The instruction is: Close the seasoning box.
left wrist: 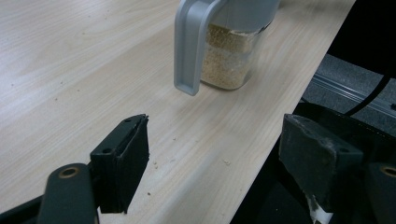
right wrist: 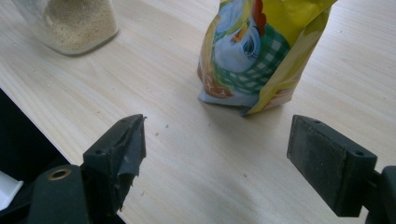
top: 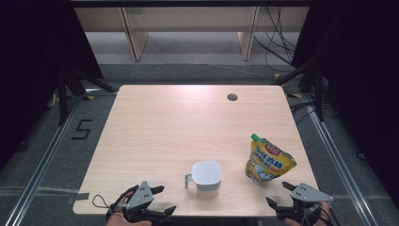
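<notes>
Both claws sat at the near edge of the pale wooden counter [top: 164, 122] as I watched. I saw my left claw [top: 160, 200] with jaws spread apart, holding nothing; the clear plastic jar with a grey lid and handle [top: 205, 177], part-filled with pale grains, stood just ahead to its right. My right claw [top: 280, 195] was likewise spread and empty, the yellow green-capped stand-up pouch [top: 268, 162] upright just beyond it.

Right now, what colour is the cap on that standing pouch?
Green: the small screw cap tops the yellow pouch, seen best in the high view.
</notes>
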Demonstrator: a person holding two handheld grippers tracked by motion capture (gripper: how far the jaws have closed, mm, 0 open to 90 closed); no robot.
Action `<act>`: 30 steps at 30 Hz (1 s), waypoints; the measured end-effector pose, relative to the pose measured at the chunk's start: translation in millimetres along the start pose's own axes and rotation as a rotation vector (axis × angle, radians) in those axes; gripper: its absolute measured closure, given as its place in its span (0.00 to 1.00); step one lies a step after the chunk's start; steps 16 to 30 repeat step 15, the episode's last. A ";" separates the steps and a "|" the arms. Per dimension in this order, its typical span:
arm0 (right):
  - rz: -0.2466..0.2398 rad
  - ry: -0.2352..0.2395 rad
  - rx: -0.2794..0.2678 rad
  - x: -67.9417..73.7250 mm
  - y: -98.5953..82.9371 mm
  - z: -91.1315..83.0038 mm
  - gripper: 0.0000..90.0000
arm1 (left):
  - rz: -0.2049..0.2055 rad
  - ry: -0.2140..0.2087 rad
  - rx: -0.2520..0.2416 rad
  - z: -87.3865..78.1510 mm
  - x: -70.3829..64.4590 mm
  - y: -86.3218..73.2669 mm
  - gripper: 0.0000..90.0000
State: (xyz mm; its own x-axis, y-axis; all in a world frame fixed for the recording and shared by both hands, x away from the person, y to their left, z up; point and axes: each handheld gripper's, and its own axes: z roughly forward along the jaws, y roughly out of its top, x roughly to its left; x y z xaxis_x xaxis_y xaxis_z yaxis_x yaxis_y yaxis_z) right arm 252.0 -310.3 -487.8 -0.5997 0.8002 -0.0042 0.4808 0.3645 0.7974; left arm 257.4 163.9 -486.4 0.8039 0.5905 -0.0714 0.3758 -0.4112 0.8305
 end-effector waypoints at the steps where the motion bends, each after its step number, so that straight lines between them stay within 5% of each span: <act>1: -0.003 0.000 0.007 -0.2 -0.2 0.4 0.22 | -0.012 -0.009 0.000 0.9 -0.4 -0.9 0.26; 6: 0.005 -0.009 0.018 -0.1 -0.4 -0.2 0.22 | -0.013 0.004 0.014 1.7 0.5 -1.4 0.26; 8: -0.034 -0.018 0.000 -3.5 -0.2 0.9 0.21 | -0.021 -0.002 -0.020 4.0 0.3 -1.9 0.26; 11: -0.029 0.010 0.019 -4.0 -0.4 2.3 0.21 | -0.018 0.013 0.013 2.4 2.4 -1.7 0.25; 30: -0.021 0.001 0.018 -3.8 -0.6 1.9 0.21 | -0.027 0.007 0.012 2.5 4.7 -2.1 0.25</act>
